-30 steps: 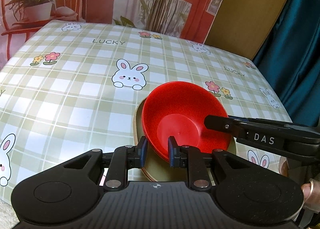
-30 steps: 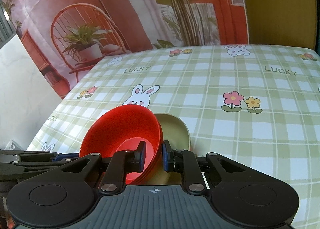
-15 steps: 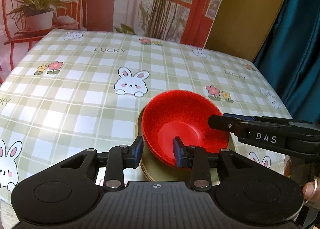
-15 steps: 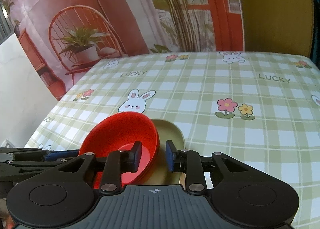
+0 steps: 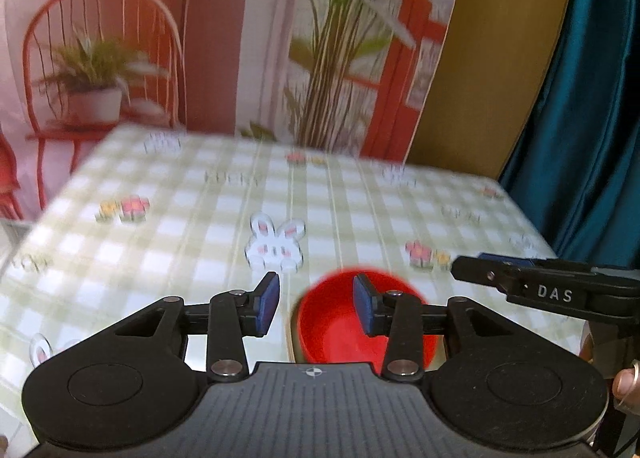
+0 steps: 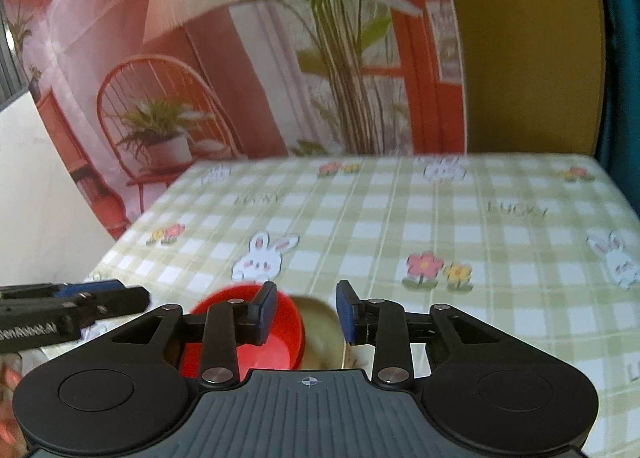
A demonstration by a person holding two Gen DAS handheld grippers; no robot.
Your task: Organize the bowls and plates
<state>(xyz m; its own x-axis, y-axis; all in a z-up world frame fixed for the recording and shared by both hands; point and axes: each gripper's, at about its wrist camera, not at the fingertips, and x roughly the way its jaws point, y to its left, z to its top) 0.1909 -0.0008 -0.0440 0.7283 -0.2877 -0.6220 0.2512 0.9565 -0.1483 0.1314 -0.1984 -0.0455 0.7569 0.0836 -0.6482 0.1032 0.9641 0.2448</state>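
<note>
A red bowl (image 5: pixel 336 334) rests in a tan plate (image 5: pixel 291 334) on the checked tablecloth, low in both views. My left gripper (image 5: pixel 316 300) hangs above the bowl's left side, its jaws opening with nothing between the blue pads. In the right wrist view the red bowl (image 6: pixel 286 324) and the tan plate (image 6: pixel 320 332) lie below my right gripper (image 6: pixel 306 308), whose jaws are also opening and hold nothing. The views are blurred. Each gripper shows in the other's view: the right gripper (image 5: pixel 472 266) at the right edge, the left gripper (image 6: pixel 120 294) at the left edge.
The table (image 6: pixel 500 258) carries a green plaid cloth with rabbits and flowers. Behind it stands a printed backdrop (image 6: pixel 240 78) of a chair and plants. A teal curtain (image 5: pixel 580 118) hangs at the right. A person's finger (image 5: pixel 626 382) shows at the lower right.
Both grippers let go of the red bowl's rim, opened, and rose away from it. The bowl stays in the tan plate and now looks smaller and lower in both views.
</note>
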